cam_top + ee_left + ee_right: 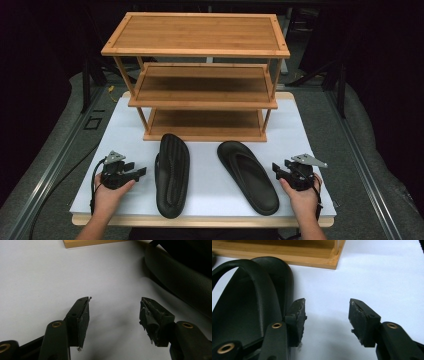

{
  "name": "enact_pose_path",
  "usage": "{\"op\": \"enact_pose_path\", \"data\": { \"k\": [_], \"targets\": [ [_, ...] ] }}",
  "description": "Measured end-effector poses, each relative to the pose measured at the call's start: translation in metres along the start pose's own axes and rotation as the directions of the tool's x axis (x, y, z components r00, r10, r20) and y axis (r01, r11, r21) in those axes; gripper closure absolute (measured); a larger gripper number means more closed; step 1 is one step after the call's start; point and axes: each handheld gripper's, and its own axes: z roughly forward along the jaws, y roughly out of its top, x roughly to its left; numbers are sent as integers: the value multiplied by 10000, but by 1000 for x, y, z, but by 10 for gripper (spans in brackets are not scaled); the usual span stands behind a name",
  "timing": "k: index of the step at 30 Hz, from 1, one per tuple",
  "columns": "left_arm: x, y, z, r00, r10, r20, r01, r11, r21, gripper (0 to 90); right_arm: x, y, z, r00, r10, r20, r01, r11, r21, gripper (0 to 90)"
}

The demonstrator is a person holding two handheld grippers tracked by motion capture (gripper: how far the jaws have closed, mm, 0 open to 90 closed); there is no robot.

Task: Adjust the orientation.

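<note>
A: We have two black sandals on the white table [300, 125], in front of the bamboo shoe rack [200, 75]. The left sandal [172, 175] lies sole up, ribbed tread showing; the right sandal [247, 175] lies strap up.

B: And our claws? The left gripper [140, 173] sits just beside the overturned one, jaws spread wide, nothing but bare table between them. The right gripper [276, 169] is near the other sandal's outer edge, jaws also apart and empty.

A: In the right gripper view the strap [254, 282] arches up like a handle. We judge that the best hold.

B: Agreed. These look like moulded foam: light, bendy, a bit grippy. A pinch on the edge of the sole should work too, though it may flex and droop.

A: The flipped one gives us only the rim, so we would pinch its side wall.
</note>
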Motion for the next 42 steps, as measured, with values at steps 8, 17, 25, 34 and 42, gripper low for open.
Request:
{"op": "enact_pose_path", "data": {
  "k": [8, 17, 25, 34, 42],
  "targets": [
    [-4, -3, -3, 10000, 36, -5, -36, 10000, 21, 427, 2, 1, -4, 9999, -80, 74, 81, 9999, -147, 472],
    [-13, -2, 1, 9995, 243, 216, -244, 9997, 79, 428, 12, 1, 1, 9992, -344, -204, 345, 9994, 82, 454],
    [-23, -1, 3, 9980, 497, 382, -502, 9987, 122, 430, 11, 0, -2, 9989, -37, -478, 31, 9999, -133, 450],
    [-32, 2, 2, 9973, 567, 464, -560, 9983, -172, 447, 11, 1, 0, 9984, 71, -564, -78, 9999, -123, 450],
    [-44, 13, -5, 9937, 466, 1021, -391, 9964, -746, 461, 10, 1, -1, 9973, 306, -667, -317, 9994, -161, 448]
  ]
}}
